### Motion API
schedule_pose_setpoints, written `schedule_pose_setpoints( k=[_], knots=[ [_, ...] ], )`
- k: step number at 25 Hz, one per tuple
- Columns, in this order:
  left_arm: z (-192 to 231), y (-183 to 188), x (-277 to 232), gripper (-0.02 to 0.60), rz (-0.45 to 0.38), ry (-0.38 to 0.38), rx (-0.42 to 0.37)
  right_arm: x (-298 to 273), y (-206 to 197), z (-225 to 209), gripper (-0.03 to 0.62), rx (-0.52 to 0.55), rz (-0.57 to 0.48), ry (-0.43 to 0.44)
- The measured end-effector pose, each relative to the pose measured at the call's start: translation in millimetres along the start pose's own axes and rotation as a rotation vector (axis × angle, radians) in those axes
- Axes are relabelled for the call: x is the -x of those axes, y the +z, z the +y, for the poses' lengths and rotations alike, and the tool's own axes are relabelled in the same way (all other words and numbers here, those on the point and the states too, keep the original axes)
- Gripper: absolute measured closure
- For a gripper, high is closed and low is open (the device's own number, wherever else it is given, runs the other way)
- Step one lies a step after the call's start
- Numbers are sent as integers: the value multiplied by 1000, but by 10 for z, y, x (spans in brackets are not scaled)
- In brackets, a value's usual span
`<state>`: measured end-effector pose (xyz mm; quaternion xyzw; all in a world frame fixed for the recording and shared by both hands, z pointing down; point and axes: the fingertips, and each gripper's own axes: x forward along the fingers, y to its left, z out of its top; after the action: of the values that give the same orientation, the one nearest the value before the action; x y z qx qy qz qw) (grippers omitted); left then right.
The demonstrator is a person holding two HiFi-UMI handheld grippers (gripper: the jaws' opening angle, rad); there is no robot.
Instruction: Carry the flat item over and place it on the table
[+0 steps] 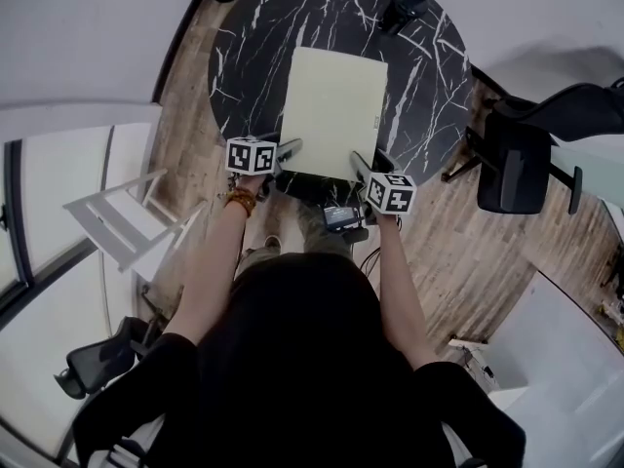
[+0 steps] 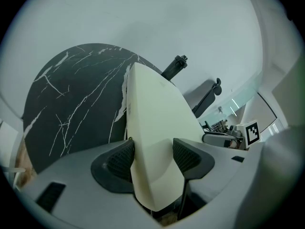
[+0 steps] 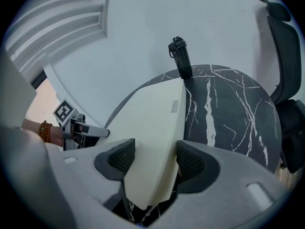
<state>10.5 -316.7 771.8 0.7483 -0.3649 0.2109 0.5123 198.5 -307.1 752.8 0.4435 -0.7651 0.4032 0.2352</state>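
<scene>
- round black marble table (image 1: pixel 244 66): the drop-off spot, mostly bare, so there's plenty of room.
- flat item (image 1: pixel 333 110): pale slab lying on the table's middle, with its near edge poking over the near rim. i'd guess that leaves room for the claws under it.
- right gripper (image 3: pixel 153 159): clamped on the flat item's near right corner, probably steadying it.
- left gripper (image 2: pixel 153 157): jaws wide around the near left corner, looks like it's letting go.
- bottle (image 3: pixel 180 56): at the far edge, well clear.
</scene>
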Motion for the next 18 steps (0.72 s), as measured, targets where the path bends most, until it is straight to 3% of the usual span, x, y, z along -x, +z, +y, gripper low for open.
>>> schedule_pose_setpoints(
  k=[11,18],
  knots=[
    [18,-64,-47,307,14,45,-31,-67,-124,-56,325,31,63,-41],
    [-22,-88,7,304,-34,-8,-47,-71,-176,-70,324,17,81,-30]
  ],
)
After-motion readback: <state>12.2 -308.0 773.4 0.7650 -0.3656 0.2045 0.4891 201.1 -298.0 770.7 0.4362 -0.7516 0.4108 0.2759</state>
